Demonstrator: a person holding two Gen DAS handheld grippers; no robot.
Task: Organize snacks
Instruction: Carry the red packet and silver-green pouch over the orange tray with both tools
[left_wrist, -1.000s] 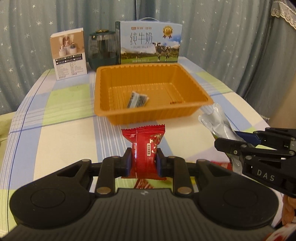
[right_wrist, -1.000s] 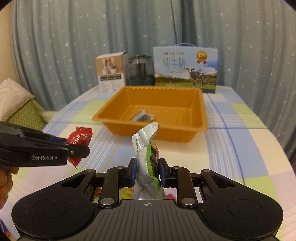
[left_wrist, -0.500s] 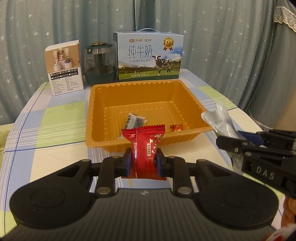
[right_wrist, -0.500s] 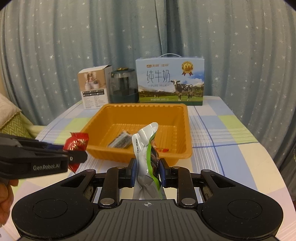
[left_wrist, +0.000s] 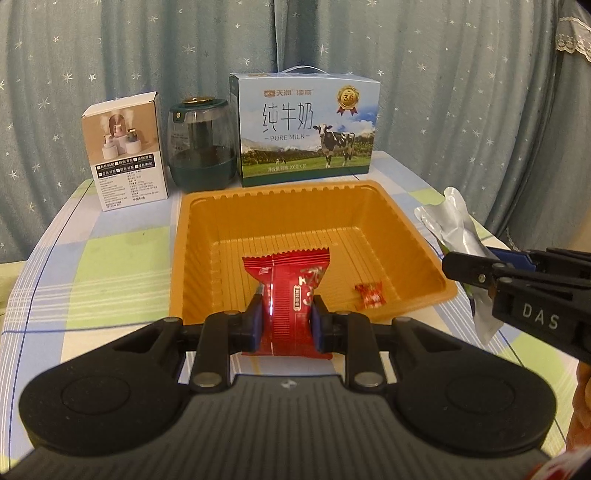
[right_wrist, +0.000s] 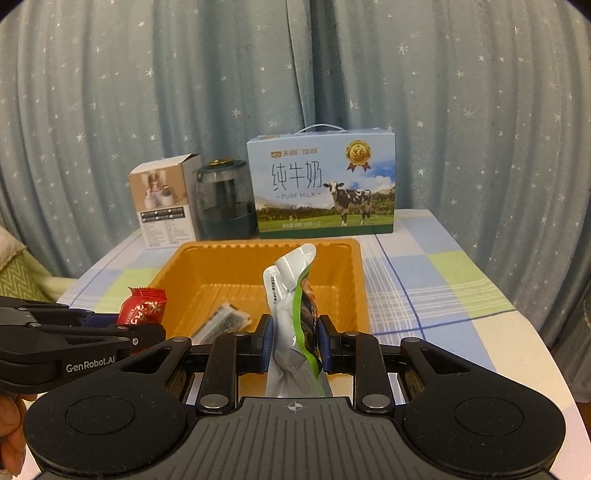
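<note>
My left gripper (left_wrist: 286, 323) is shut on a red snack packet (left_wrist: 290, 291) and holds it upright above the near rim of the orange tray (left_wrist: 207, 206). My right gripper (right_wrist: 293, 341) is shut on a silver and green snack pouch (right_wrist: 290, 295), held upright over the tray's near edge (right_wrist: 360, 280). In the tray lie a small red candy (left_wrist: 369, 295) and a dark striped packet (right_wrist: 223, 323). The right gripper with its pouch (left_wrist: 452, 218) shows at the right of the left wrist view. The left gripper with the red packet (right_wrist: 142, 306) shows at the left of the right wrist view.
Behind the tray stand a blue milk carton box (left_wrist: 304, 127), a dark green glass jar (left_wrist: 201, 142) and a small white product box (left_wrist: 125, 147). The checked tablecloth (left_wrist: 110, 266) covers the table; a starry curtain hangs behind. A cushion (right_wrist: 22, 280) lies left.
Both grippers have moved forward and up toward the tray, each still holding its snack. The tray now sits right under the held packets.
</note>
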